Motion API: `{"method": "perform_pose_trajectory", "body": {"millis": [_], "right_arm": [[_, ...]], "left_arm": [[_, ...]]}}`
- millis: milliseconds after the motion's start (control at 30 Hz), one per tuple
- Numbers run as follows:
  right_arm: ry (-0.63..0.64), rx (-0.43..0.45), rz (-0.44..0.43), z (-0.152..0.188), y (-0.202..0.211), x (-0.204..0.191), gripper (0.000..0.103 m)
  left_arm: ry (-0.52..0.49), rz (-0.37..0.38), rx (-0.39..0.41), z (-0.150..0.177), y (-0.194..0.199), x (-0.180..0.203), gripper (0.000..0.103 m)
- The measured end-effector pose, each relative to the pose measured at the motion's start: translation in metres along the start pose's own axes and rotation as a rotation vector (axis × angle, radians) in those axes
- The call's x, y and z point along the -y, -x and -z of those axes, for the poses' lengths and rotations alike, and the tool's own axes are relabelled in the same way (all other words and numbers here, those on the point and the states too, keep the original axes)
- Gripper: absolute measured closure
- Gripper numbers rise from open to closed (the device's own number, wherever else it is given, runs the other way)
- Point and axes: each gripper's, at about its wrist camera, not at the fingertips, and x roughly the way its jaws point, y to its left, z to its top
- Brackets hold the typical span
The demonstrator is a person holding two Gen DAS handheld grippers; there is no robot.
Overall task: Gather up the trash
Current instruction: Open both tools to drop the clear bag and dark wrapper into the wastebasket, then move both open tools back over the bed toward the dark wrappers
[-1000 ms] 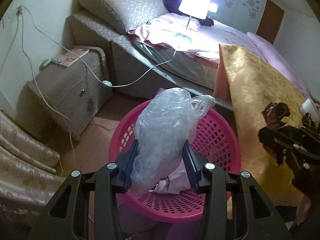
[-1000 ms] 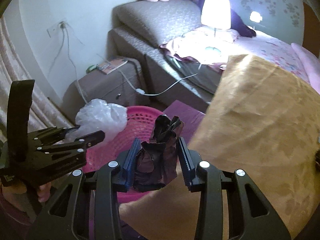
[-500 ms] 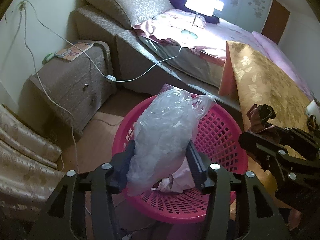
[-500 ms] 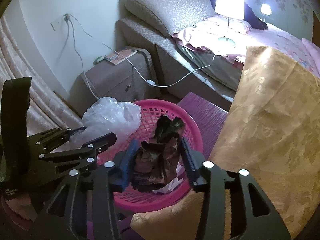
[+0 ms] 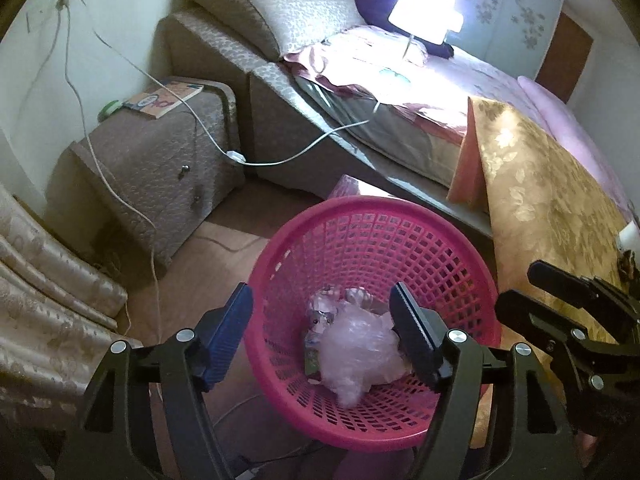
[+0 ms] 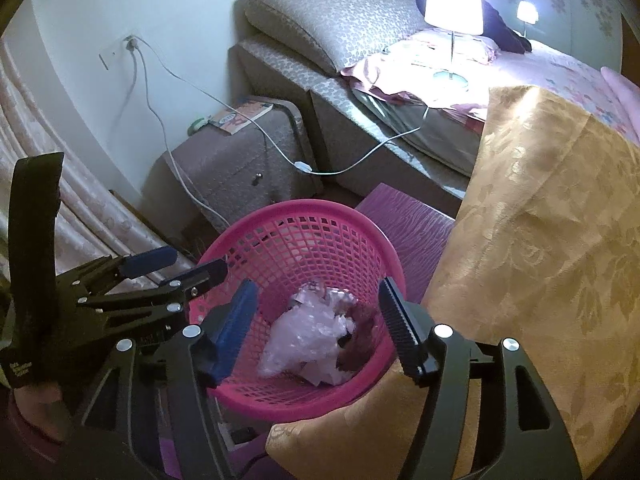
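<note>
A pink mesh basket (image 5: 360,224) (image 6: 296,216) stands on the floor beside the bed. In it lies a crumpled clear plastic bag (image 5: 356,350) (image 6: 304,336), and beside that a dark brown wrapper (image 6: 358,344). My left gripper (image 5: 322,320) hangs over the basket with its jaws opening and nothing held between them. Over the basket's near rim my right gripper (image 6: 316,312) has its jaws opening too, also empty. Each gripper shows at the edge of the other's view, the left gripper (image 6: 172,266) and the right gripper (image 5: 560,304).
A gold floral cloth (image 5: 552,200) (image 6: 540,240) drapes off the bed right next to the basket. A grey nightstand (image 5: 152,160) with a book stands to the left, with white cables (image 5: 280,160) hanging across. A lit lamp (image 6: 452,0) sits on the bed. Curtain folds (image 5: 44,300) fill the lower left.
Both grippers have opened. The clear plastic bag fell from the left gripper into the basket, and the brown wrapper fell from the right gripper into it.
</note>
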Motion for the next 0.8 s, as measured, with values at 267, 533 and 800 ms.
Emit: {"method": "perform_pose_trajectory", "body": {"millis": [267, 533, 800], "right_arm": [[-0.009, 0.031, 0.027, 0.005, 0.012, 0.003, 0.042], [-0.04, 0.062, 0.079, 0.013, 0.025, 0.017, 0.042], [-0.076, 0.13, 0.169, 0.029, 0.054, 0.04, 0.041]], "left_arm": [[0.012, -0.001, 0.01, -0.001, 0.002, -0.002, 0.035], [0.0, 0.008, 0.023, 0.0, 0.004, 0.004, 0.035], [-0.052, 0.03, 0.048, 0.004, 0.011, 0.018, 0.035]]}}
